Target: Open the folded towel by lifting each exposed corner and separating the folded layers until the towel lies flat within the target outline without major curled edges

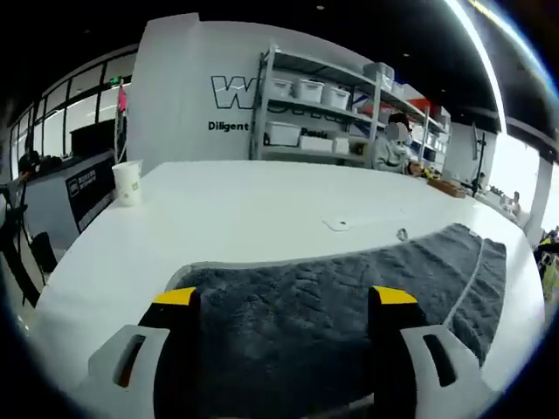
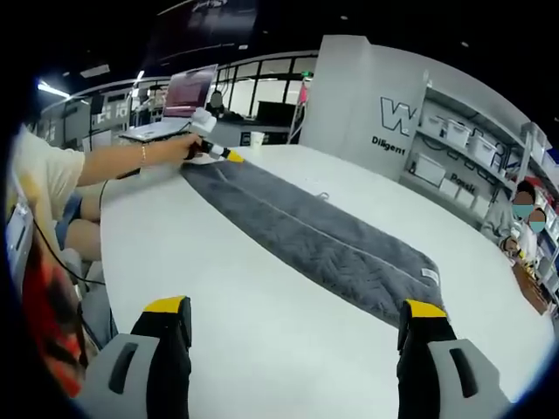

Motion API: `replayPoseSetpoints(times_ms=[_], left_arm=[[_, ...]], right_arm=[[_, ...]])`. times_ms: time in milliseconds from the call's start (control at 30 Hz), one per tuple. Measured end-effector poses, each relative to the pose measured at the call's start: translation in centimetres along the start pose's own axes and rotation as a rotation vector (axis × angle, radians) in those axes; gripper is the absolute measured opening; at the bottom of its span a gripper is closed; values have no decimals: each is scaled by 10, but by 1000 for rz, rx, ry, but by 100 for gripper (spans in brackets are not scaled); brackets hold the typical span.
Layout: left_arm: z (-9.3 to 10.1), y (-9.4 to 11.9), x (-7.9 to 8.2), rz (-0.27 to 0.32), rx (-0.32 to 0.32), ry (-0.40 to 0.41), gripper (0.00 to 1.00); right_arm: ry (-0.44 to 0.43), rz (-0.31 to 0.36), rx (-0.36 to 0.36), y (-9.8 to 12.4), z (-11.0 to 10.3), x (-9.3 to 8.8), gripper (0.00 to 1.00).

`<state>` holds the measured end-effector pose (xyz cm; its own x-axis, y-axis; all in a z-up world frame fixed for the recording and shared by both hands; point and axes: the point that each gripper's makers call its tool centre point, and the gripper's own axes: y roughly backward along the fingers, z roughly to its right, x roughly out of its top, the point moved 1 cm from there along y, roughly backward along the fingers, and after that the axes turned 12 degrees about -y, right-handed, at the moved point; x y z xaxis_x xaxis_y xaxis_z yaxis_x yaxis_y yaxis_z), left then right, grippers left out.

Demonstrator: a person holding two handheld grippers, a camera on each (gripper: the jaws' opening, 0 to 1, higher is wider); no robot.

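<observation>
The white bench (image 2: 262, 323) carries everything, and the grey towel (image 2: 314, 236) lies along it as a long strip, a lengthwise seam or fold line running down its middle, so it reads as unfolded along its length but perhaps not yet across its width; no target outline can be made out on the bench; the left gripper (image 1: 286, 301) hovers with its jaws spread wide over one end of the towel, nothing between them, placed as if to check or take that near edge; seen from the right gripper view, that same gripper sits at the far end of the strip, touching or just above it; the right gripper (image 2: 295, 312) is also spread and empty, held back over bare bench beside the towel's other end, near the corner with the small label (image 2: 430, 276); a paper cup (image 1: 127, 182) stands well apart by the bench's far edge.
</observation>
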<state>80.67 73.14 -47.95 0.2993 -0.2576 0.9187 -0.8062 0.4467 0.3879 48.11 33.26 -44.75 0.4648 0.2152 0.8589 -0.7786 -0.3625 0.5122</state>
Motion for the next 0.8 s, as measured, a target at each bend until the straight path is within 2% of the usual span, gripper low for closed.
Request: replayPoseSetpoints(times_ms=[133, 233, 300, 400, 433, 533, 700, 800], left_arm=[[38, 17, 5, -11, -83, -53, 90], [60, 29, 8, -10, -123, -63, 94], [75, 38, 6, -28, -153, -102, 98], [89, 47, 4, -50, -184, -157, 100], [99, 55, 2, -63, -205, -179, 100], [118, 71, 1, -62, -237, -205, 100], [138, 97, 2, -50, -263, -220, 100], [155, 118, 1, -28, -286, -232, 100]], right_arm=[[-4, 0, 2, 0, -1, -2, 99], [5, -7, 5, 0, -2, -5, 99], [9, -16, -2, 1, -1, -8, 99], [-1, -20, -3, 3, 2, -11, 99], [-7, -18, -1, 4, 3, -12, 99], [-24, -9, -2, 7, 5, -13, 99], [-32, -6, -4, 11, 5, -17, 99], [-33, -13, -2, 13, 4, -22, 99]])
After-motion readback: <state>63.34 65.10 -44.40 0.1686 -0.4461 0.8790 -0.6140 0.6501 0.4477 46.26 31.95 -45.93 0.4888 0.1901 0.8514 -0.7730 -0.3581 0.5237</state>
